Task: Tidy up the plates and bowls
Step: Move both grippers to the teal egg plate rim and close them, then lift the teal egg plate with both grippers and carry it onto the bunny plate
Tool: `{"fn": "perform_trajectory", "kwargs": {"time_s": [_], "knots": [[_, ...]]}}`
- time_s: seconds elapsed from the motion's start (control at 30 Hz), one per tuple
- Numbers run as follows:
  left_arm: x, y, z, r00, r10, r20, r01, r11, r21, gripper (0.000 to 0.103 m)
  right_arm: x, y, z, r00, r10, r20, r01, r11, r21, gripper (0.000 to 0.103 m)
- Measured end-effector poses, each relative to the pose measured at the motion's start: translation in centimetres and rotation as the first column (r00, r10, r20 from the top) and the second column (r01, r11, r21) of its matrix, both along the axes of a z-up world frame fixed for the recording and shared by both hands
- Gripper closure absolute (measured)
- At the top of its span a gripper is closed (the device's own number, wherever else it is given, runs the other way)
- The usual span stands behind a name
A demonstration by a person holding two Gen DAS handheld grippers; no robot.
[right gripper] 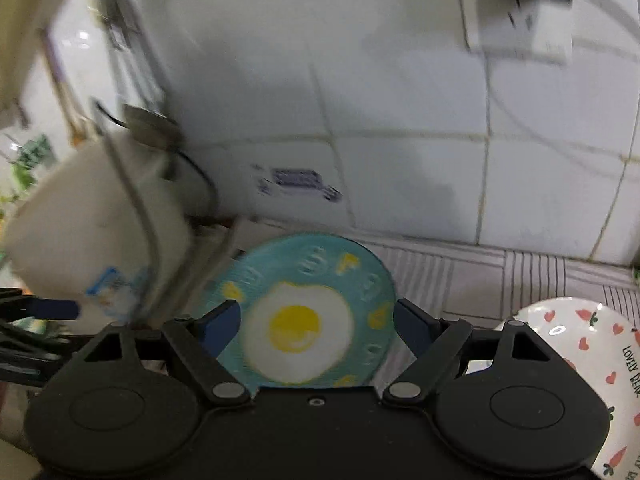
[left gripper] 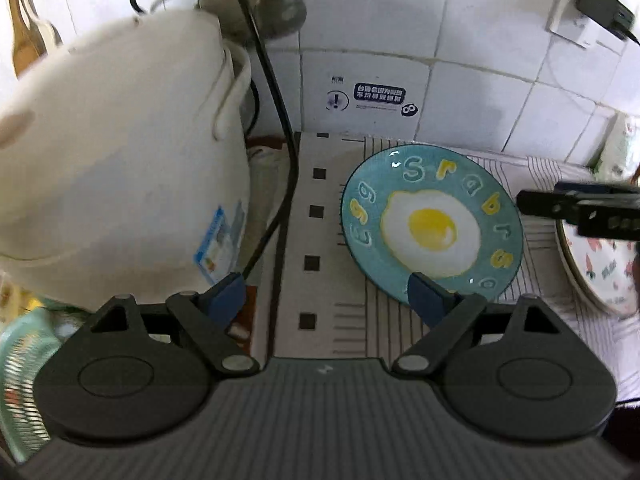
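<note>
A teal plate with a fried-egg picture point(left gripper: 432, 224) lies flat on a striped cloth point(left gripper: 544, 184). My left gripper point(left gripper: 326, 294) is open and empty above the counter, its right finger over the plate's near rim. My right gripper point(right gripper: 316, 320) is open above the same teal plate point(right gripper: 304, 320), the plate showing between its fingers; the view is blurred. A white plate with carrots and hearts point(right gripper: 592, 364) lies to the right; it also shows in the left wrist view point(left gripper: 600, 272), partly hidden by the right gripper's dark body point(left gripper: 580, 204).
A large white rice cooker point(left gripper: 120, 152) stands on the left, with a black cable point(left gripper: 280, 120) running down beside it. A white tiled wall point(left gripper: 460, 60) with a socket and plug point(left gripper: 600, 4) rises behind. A green strainer point(left gripper: 24, 368) sits at the lower left.
</note>
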State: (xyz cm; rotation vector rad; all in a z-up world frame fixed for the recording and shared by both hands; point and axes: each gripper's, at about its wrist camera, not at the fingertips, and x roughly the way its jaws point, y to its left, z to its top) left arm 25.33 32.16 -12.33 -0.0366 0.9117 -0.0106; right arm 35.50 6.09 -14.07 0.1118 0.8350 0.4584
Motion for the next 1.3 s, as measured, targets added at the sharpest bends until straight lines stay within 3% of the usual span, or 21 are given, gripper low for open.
{"fn": "perform_trajectory", "kwargs": {"time_s": [0.13,0.27,0.43,0.47,0.57,0.6,0.7,0.73,0.77,0.9,0.97,1.17,1.3], "knots": [[1.9,-0.1,-2.3,1.000,0.000,-0.008,0.000,0.999,-0.037,0.019,1.7,0.0,-2.4,0.999,0.036,0.007,-0.036,0.997,-0.070,0.037],[3.8,-0.6,-4.6,0.998,-0.032,-0.063,0.027,0.996,-0.088,0.025,3.2,0.0,-3.6,0.998,0.045,-0.042,-0.048,0.996,-0.079,0.038],[5.4,-1.2,-6.5,0.995,-0.020,-0.095,0.011,0.996,-0.085,0.025,5.9,0.9,-5.5,0.988,0.060,-0.145,-0.080,0.988,-0.135,0.040],[5.5,-1.1,-6.6,0.995,-0.022,-0.094,0.012,0.994,-0.106,0.025,6.4,1.3,-5.7,0.979,0.083,-0.184,-0.110,0.983,-0.146,0.041],[6.1,-0.8,-7.0,0.996,-0.016,-0.091,0.001,0.985,-0.172,0.028,6.9,2.4,-5.9,0.971,0.139,-0.193,-0.173,0.970,-0.173,0.041],[6.4,-0.9,-7.2,0.995,-0.016,-0.095,-0.001,0.984,-0.179,0.031,7.1,2.6,-6.1,0.969,0.145,-0.202,-0.181,0.968,-0.176,0.042],[7.0,-0.8,-7.5,0.992,-0.020,-0.125,-0.006,0.978,-0.210,0.061,7.6,2.2,-6.6,0.971,0.128,-0.202,-0.156,0.979,-0.130,0.044],[7.1,-0.6,-7.7,0.992,-0.011,-0.129,-0.019,0.973,-0.230,0.079,7.7,2.1,-6.6,0.971,0.124,-0.203,-0.150,0.981,-0.122,0.044],[7.2,-0.4,-7.9,0.991,0.003,-0.131,-0.034,0.971,-0.236,0.081,7.8,2.0,-6.6,0.971,0.126,-0.202,-0.152,0.981,-0.119,0.044],[7.3,0.8,-8.9,0.990,0.000,-0.142,-0.045,0.948,-0.315,0.085,7.7,1.9,-6.6,0.968,0.170,-0.182,-0.193,0.974,-0.115,0.048],[7.6,1.0,-9.1,0.988,0.001,-0.153,-0.054,0.940,-0.338,0.085,7.7,1.4,-6.4,0.970,0.168,-0.178,-0.190,0.975,-0.114,0.059],[8.1,-1.0,-8.6,0.988,-0.003,-0.153,-0.037,0.965,-0.260,0.080,7.9,1.3,-6.1,0.972,0.089,-0.217,-0.117,0.986,-0.119,0.066],[8.8,-0.4,-8.4,0.981,0.018,-0.194,-0.074,0.955,-0.287,0.077,7.2,0.1,-5.2,0.973,0.078,-0.218,-0.098,0.992,-0.081,0.079]]}}
